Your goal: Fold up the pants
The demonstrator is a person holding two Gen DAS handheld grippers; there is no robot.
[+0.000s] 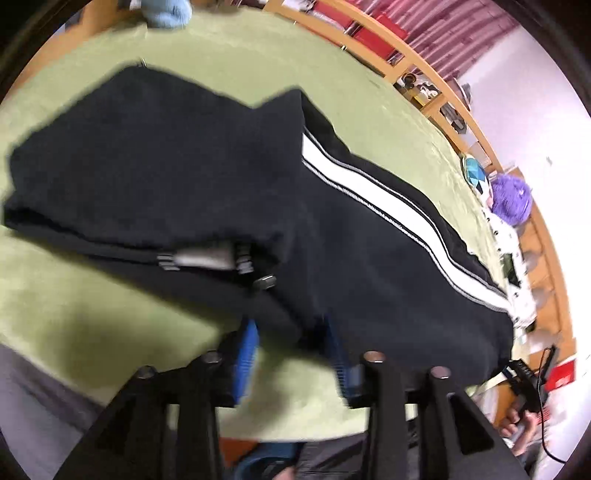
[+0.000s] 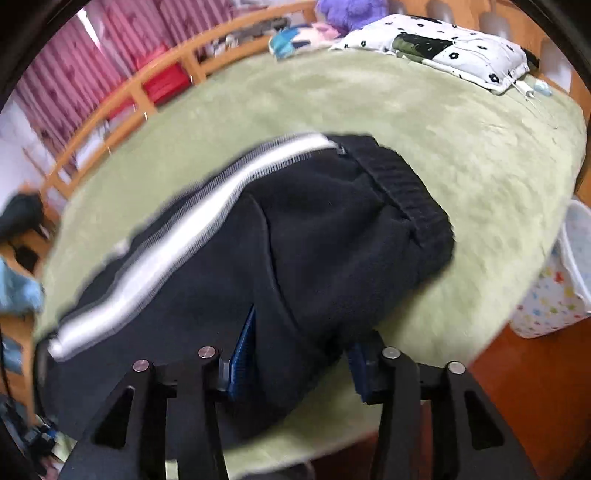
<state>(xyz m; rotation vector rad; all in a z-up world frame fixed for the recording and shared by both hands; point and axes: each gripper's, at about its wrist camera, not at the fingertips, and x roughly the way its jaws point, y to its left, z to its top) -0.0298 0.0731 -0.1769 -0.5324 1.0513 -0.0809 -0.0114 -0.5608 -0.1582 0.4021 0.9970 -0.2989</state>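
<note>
Black pants (image 1: 155,162) with a white side stripe (image 1: 388,206) lie partly folded on a green bed cover (image 1: 229,62). My left gripper (image 1: 291,343) has its blue pads apart around a fold of the pants' near edge; the cloth sags between them. In the right wrist view the pants (image 2: 325,236) show a ribbed cuff (image 2: 410,192) and the stripe (image 2: 177,240). My right gripper (image 2: 303,354) also has its jaws apart with black cloth lying between them. The right gripper also shows in the left wrist view (image 1: 524,384), at the far right.
A wooden bed rail (image 1: 413,59) with shelves runs behind the bed. A floral pillow (image 2: 436,48), a purple plush (image 2: 351,11) and a blue toy (image 2: 291,40) lie at the head end. A white patterned bin (image 2: 554,291) stands beside the bed on the right.
</note>
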